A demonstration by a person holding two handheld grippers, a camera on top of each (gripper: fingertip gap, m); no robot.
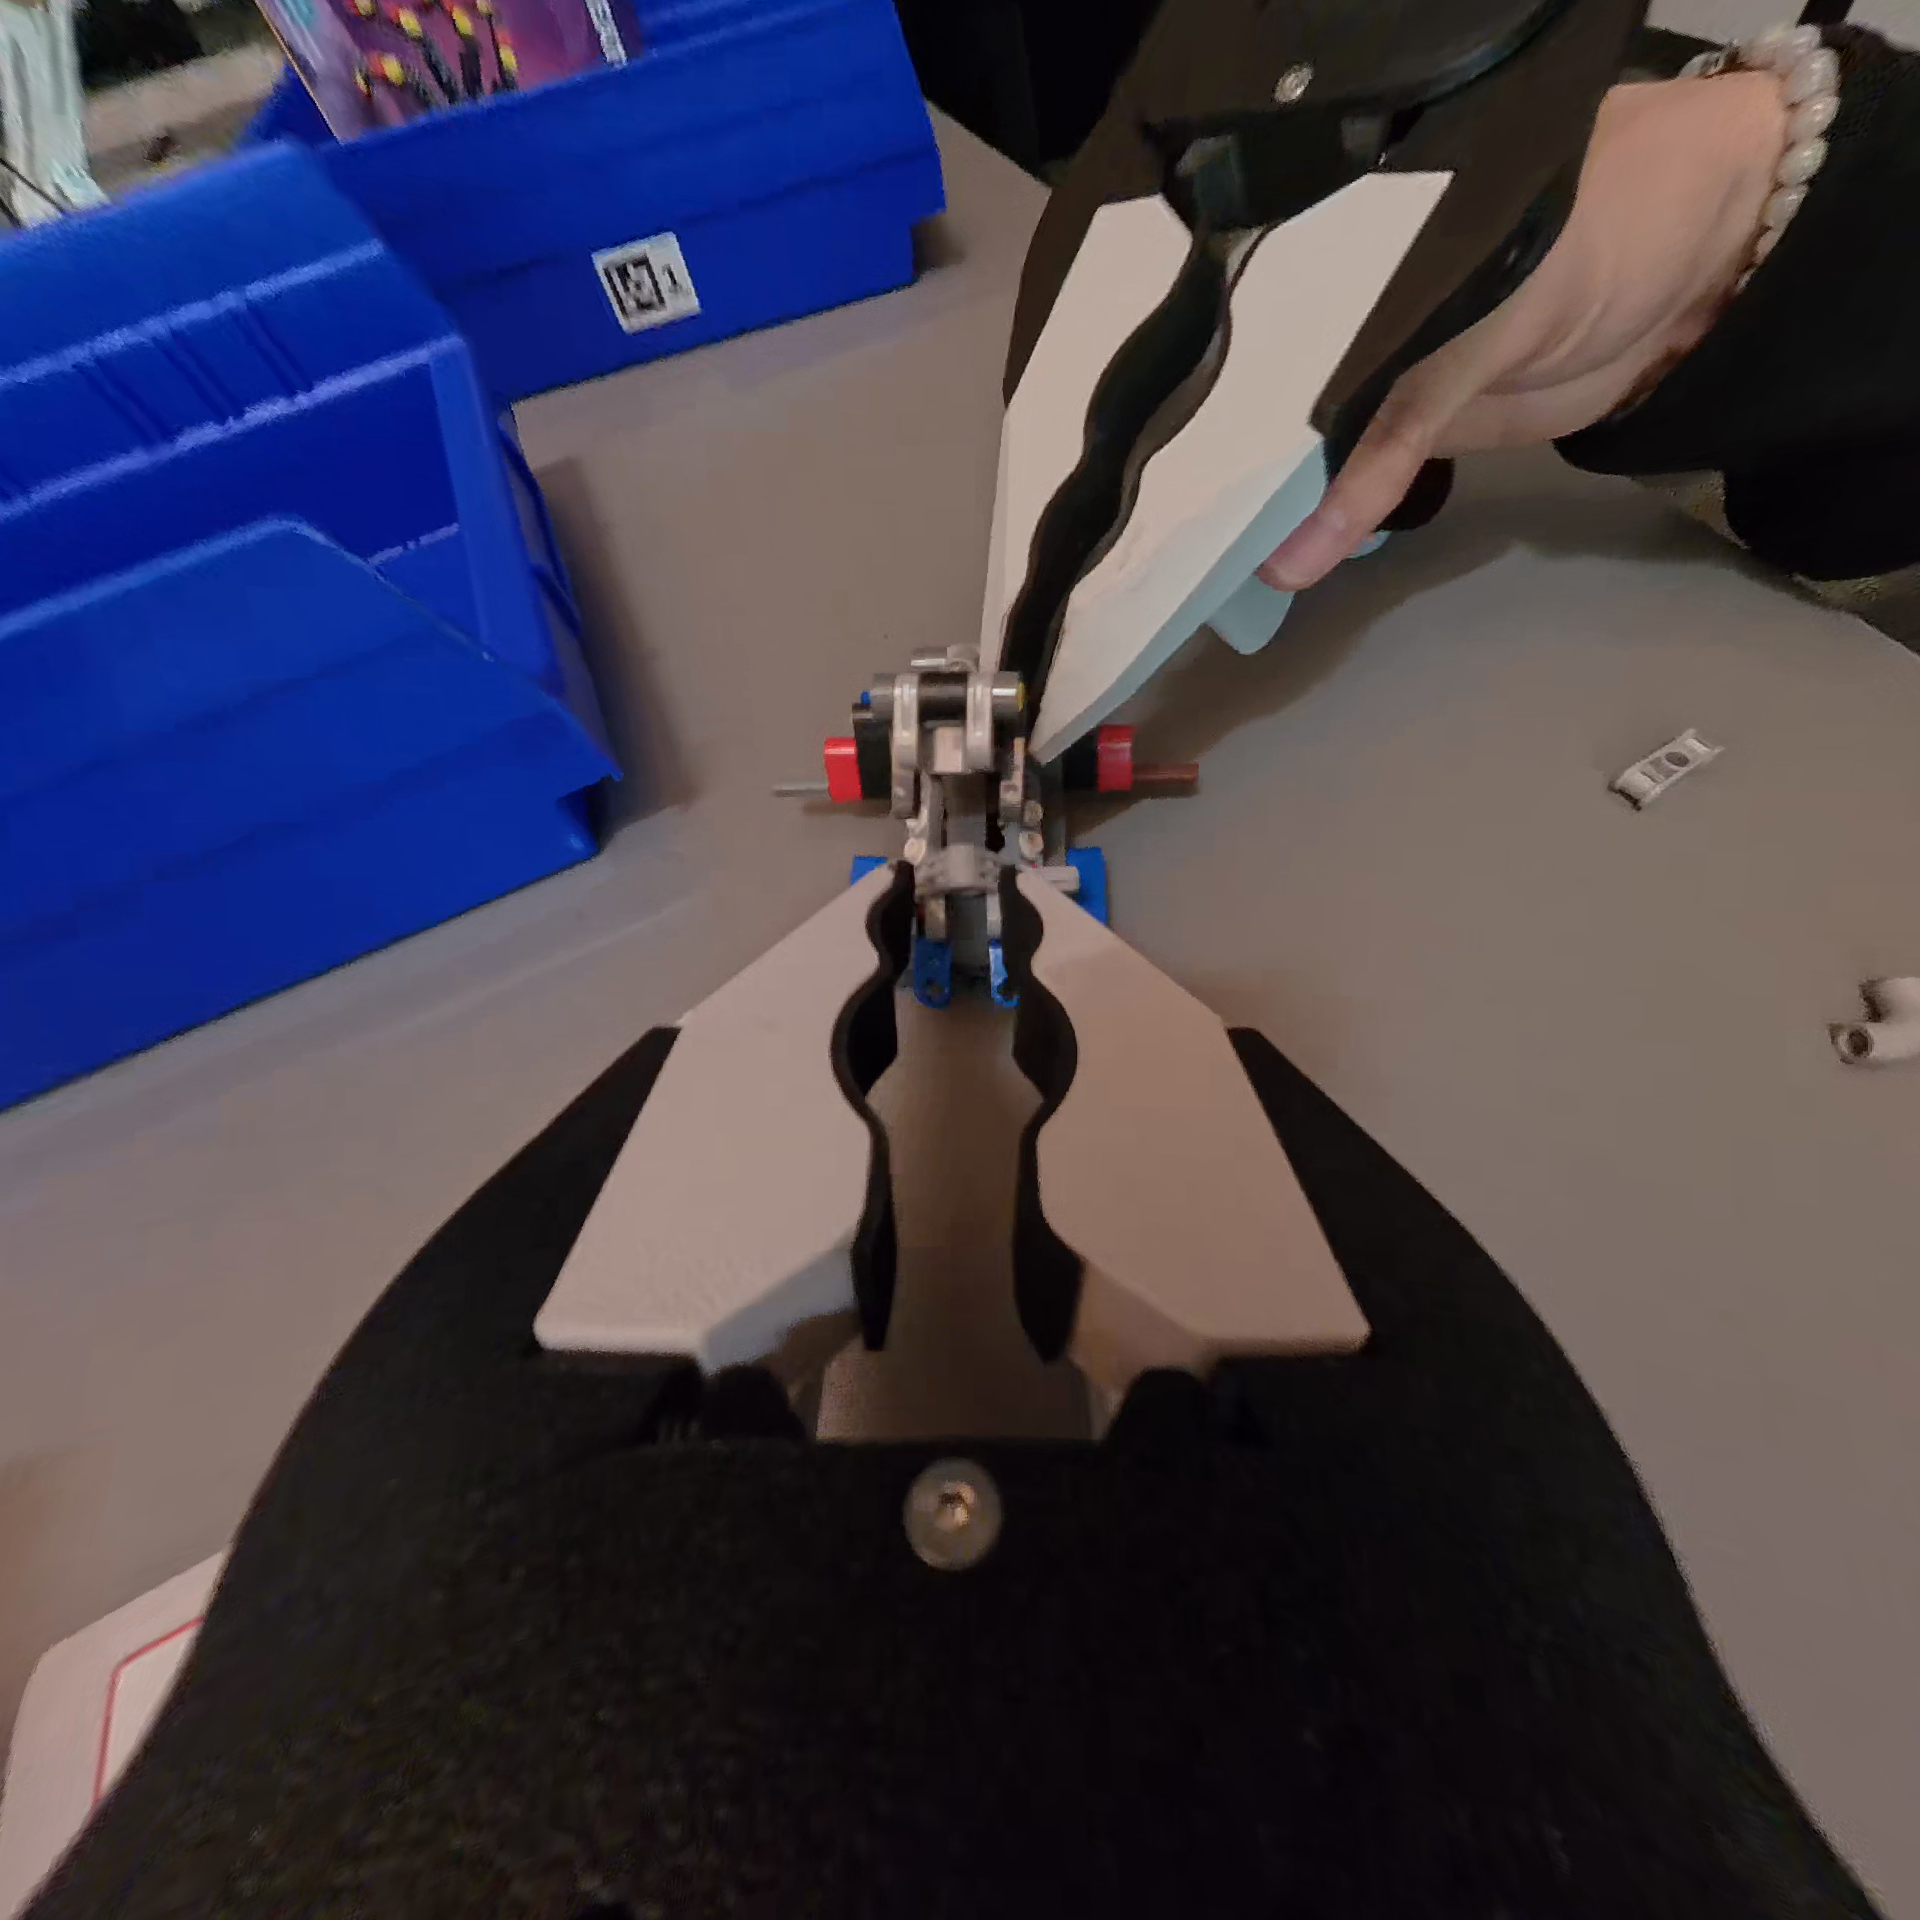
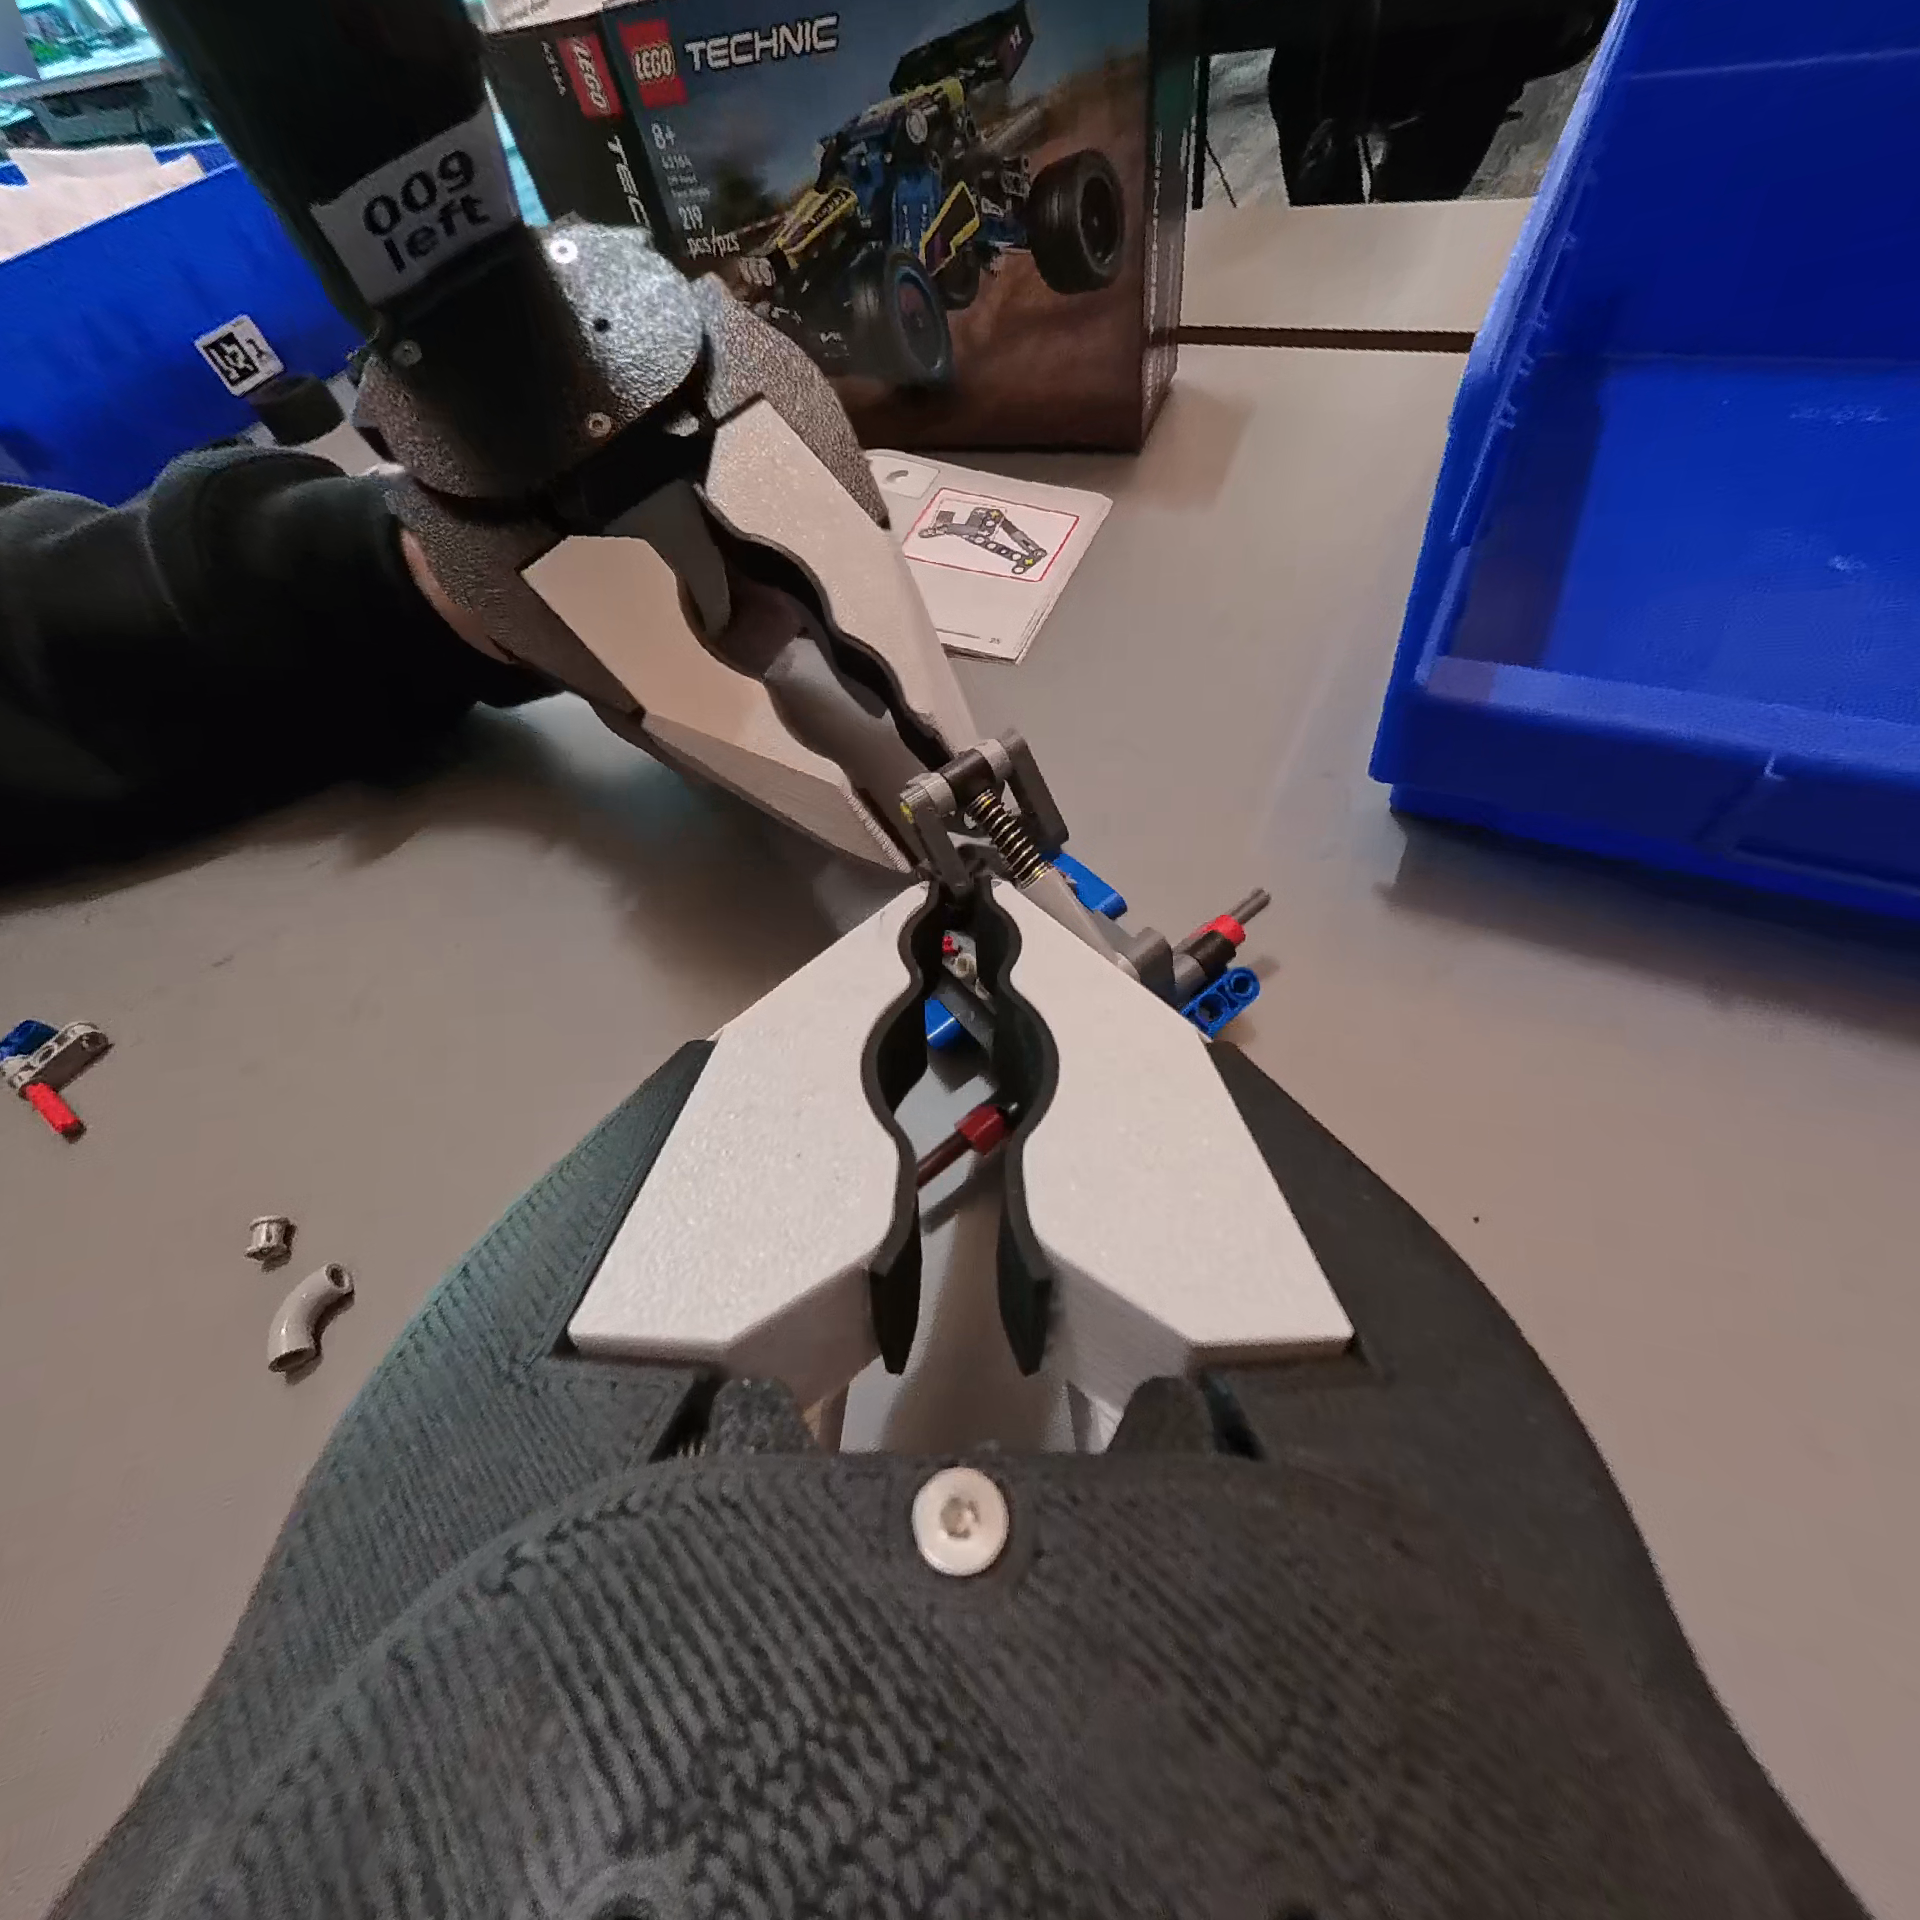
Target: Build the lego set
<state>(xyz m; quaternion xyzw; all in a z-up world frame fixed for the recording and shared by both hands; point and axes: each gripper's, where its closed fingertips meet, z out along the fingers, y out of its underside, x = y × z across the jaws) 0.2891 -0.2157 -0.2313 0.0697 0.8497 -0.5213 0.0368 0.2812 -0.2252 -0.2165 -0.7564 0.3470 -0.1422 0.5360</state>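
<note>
Low over the grey table [image 1: 1455, 1143], left gripper [image 1: 956, 883] squeezing the toy model [image 1: 961, 790] at its near end. Just past the model's top, right gripper [image 2: 951, 894] tilted down, pinched tight on a thin grey bar. Behind the model, blue bins [image 1: 260, 623].

I see open grey worktop [image 2: 623, 987] to my left of the brick assembly [image 2: 997, 821] — only small loose pieces [image 2: 301, 1314] scattered there. On the right a blue bin [image 2: 1662, 623] walls off the way; behind, a printed box [image 2: 894, 229] and booklet [image 2: 987, 551]. Both claws crowd the assembly itself — little room between them.
</note>
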